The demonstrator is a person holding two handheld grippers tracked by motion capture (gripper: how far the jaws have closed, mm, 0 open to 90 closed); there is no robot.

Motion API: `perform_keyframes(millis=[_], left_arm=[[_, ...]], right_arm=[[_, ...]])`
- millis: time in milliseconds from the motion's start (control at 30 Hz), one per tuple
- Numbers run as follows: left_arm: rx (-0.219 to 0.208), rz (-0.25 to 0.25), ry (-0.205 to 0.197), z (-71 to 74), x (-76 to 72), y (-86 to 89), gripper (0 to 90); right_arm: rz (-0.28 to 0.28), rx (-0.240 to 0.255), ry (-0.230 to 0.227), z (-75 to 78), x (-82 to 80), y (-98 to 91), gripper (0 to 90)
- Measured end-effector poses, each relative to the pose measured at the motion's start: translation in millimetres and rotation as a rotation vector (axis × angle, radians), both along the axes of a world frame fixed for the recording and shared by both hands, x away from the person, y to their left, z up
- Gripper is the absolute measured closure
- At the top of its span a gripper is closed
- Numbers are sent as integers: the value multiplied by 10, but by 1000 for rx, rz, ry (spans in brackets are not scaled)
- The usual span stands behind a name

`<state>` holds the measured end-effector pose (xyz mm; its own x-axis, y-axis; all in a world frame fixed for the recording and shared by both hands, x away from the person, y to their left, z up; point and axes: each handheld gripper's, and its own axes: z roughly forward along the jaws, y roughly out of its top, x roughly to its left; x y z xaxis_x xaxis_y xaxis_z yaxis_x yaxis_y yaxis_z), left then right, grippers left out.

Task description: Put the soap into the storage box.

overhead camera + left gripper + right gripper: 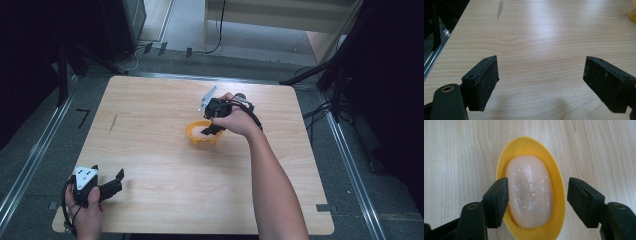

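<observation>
Wood-grain table (150, 125), read left to right. Left gripper (117, 181) at 7 o'clock near table edge, jaws spread wide, nothing between them. Yellow dish (529, 142) just past table centre, toward 1 o'clock, holds peach soap bar (530, 192). Right gripper (537, 195) points down over dish, jaws apart and straddling it: left pad at soap's flank, right pad outside rim, small gap visible. Risk: uneven closing likely pushes light dish sideways or tips it; slick soap may squirt from pads.
</observation>
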<state>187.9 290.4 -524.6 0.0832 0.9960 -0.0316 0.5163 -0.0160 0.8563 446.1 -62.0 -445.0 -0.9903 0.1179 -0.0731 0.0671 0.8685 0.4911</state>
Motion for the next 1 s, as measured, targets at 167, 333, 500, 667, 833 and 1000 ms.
perform_keyframes(millis=[167,333,500,667,833,1000], left_arm=[[-4,-1,0,-1,0,4,138],[-4,-1,0,0,-1,4,138],[2,0,3,1,0,1,138],[4,3,4,1,1,-2,138],[6,4,5,1,0,-6,138],[11,5,4,-1,3,-15,138]], right_arm=[[-11,-15,-2,31,-15,-43,337],[-29,-13,9,27,-41,-99,293],[-87,-21,61,21,-97,-145,175],[-150,6,77,4,-165,-232,120],[-210,23,97,-62,-231,-379,27],[-251,28,110,-126,-307,-501,13]])
